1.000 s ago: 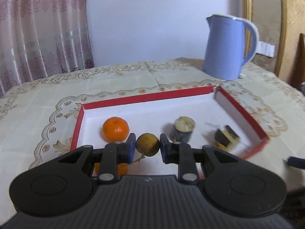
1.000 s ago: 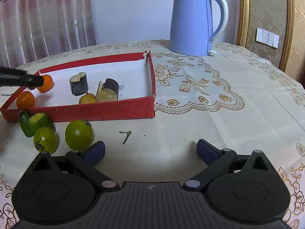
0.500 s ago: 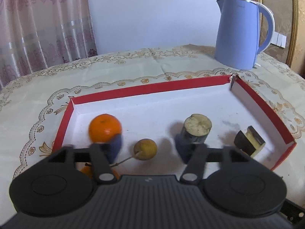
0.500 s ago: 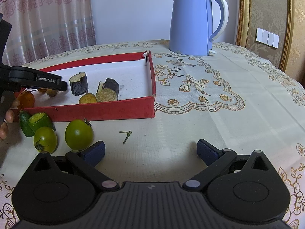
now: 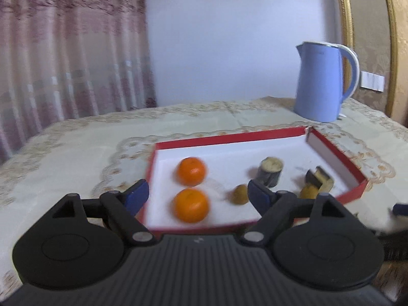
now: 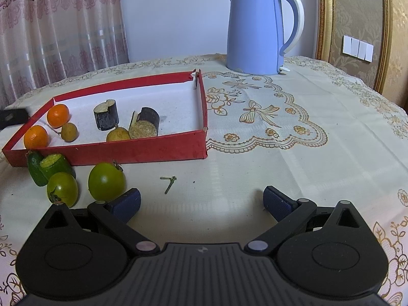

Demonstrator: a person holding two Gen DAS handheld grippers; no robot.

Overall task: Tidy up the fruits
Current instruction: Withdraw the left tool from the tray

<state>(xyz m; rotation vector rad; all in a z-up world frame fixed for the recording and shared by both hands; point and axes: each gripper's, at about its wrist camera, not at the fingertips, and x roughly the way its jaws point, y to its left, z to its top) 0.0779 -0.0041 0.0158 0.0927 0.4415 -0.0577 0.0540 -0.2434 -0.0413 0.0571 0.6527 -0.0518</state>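
Both grippers are wide open and empty. The left gripper (image 5: pixel 197 195) hangs over the near edge of the red tray (image 6: pixel 114 151); the right gripper (image 6: pixel 201 201) sits low over the tablecloth in front of it. In the tray: two oranges (image 6: pixel 58 115), a small brown fruit (image 6: pixel 69 132). Two green tomatoes (image 6: pixel 107 181) sit just outside the tray's front wall.

A home dining room, by the look of it.

An embroidered cream tablecloth (image 6: pixel 293 132) covered the table, a blue electric kettle (image 6: pixel 257 28) stood on it, floral lace curtains (image 6: pixel 58 30) hung behind, and a bank of wall switches (image 6: pixel 357 48) sat on patterned gold wallpaper (image 6: pixel 357 12) beside a gilded frame (image 6: pixel 323 17).
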